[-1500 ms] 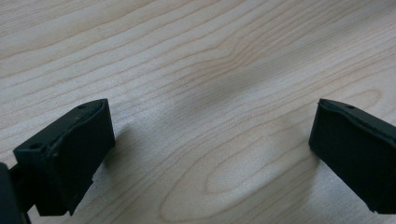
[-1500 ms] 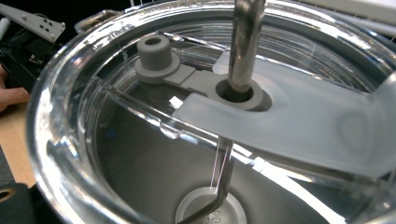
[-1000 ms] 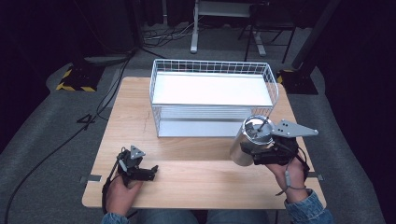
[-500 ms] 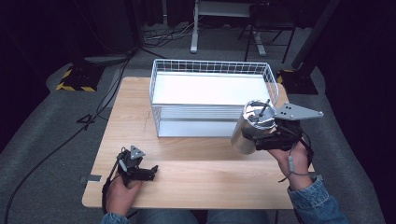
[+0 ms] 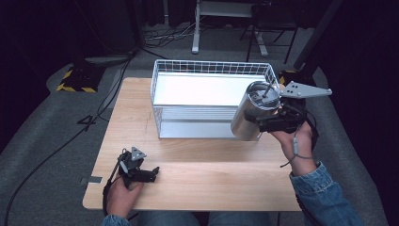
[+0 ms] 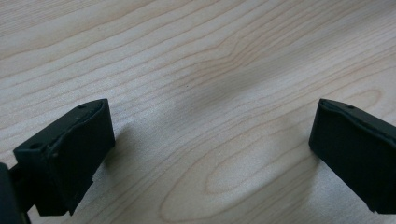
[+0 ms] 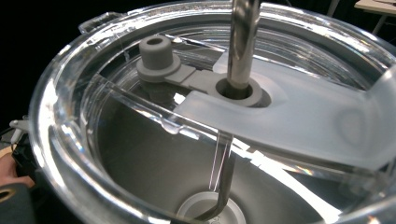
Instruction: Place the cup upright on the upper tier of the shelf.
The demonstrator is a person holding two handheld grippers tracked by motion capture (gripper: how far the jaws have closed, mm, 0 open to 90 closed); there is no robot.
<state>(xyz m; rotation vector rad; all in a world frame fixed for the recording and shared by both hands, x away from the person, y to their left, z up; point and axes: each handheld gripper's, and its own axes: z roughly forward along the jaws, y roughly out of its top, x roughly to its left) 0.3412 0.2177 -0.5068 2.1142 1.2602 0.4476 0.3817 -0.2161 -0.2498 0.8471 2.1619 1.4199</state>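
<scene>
Since a moment ago our right gripper [image 5: 277,120] has carried the steel cup [image 5: 251,117] up and forward; it now hangs tilted at the wire basket [image 5: 211,68]'s right front corner, straw [image 7: 243,42] through its clear lid [image 7: 299,116]. We cannot see how those fingers grip. The basket is empty. Our left gripper [image 5: 147,174] rests on the tabletop [image 5: 211,160], fingers [image 6: 65,154] spread.

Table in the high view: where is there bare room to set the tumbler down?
The wooden table is bare between the left gripper and the right forearm, and left of the wire basket. The basket's white floor looks bare too. It's crowded at the basket's right front corner, where the right gripper holds the tumbler.
</scene>
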